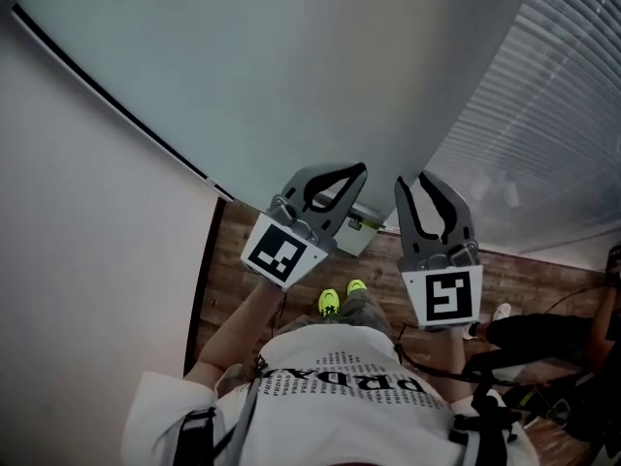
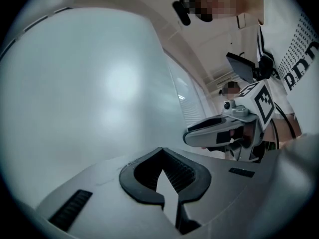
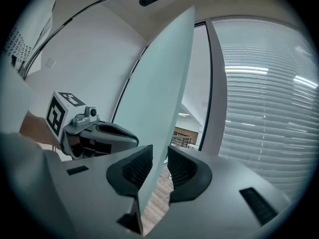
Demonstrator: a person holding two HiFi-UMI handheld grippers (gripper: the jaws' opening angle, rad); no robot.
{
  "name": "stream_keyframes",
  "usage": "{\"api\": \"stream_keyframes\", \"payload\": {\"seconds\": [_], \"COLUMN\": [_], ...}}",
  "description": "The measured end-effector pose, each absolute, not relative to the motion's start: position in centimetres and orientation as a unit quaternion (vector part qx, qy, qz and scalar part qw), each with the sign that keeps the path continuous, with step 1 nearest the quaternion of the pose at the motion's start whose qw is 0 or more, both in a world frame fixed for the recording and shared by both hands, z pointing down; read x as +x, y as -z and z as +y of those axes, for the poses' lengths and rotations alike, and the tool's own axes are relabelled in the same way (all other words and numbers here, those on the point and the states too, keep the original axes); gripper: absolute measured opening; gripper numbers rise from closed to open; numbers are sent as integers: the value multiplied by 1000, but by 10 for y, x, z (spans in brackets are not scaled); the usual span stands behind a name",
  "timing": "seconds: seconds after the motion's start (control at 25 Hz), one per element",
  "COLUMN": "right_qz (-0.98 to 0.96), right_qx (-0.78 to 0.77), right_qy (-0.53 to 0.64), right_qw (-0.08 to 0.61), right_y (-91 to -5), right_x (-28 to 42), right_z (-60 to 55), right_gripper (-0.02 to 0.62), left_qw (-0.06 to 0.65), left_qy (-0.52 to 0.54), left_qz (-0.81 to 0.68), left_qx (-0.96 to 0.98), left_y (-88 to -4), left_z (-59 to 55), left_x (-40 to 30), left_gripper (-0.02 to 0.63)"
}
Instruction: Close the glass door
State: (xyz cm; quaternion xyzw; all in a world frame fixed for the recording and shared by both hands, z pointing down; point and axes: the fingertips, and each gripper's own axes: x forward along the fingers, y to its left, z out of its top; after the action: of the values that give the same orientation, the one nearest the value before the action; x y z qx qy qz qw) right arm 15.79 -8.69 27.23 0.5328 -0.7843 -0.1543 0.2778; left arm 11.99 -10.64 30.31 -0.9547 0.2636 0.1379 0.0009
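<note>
Head view is pretty dim and flat, murky toward the corners. The glass door (image 1: 291, 66) just glows an even pale grey-green with no hard shadows on it. Most of the light seems to come through the blinds (image 1: 543, 134) on the right, as soft stripes. The wooden floor (image 1: 225, 260) sits dark, and the neon shoes (image 1: 330, 303) are the only colour that pops.

Both gripper views are heavy fisheye (black corners, straight edges bowed into curves). The left gripper view has a soft hazy bloom on the glass, left of centre. The right gripper view is the brightest, with a few blown-out streaks on the slats, and everything close to the lens is soft and shaded.
</note>
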Motion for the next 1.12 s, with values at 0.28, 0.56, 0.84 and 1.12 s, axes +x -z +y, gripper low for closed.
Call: {"api": "stream_keyframes", "payload": {"seconds": [0.28,0.56,0.84,1.12], "right_qz": [-785,-780,-857,-880], "right_qx": [517,497,405,358], "right_qy": [176,218,183,190], "right_qw": [293,311,259,249], "right_y": [-269,-264,-267,-270], "right_x": [151,148,106,90], "right_z": [-76,-67,-55,-59], "right_gripper": [60,58,58,58], "left_qw": [13,-10,-2,15], "left_qy": [-144,-160,-164,-173], "left_qz": [253,273,323,342], "left_qx": [-957,-948,-932,-924], "left_y": [-301,-305,-305,-301], "left_z": [-95,-97,-121,-149], "left_x": [114,104,98,99], "left_gripper": [0,0,0,0]}}
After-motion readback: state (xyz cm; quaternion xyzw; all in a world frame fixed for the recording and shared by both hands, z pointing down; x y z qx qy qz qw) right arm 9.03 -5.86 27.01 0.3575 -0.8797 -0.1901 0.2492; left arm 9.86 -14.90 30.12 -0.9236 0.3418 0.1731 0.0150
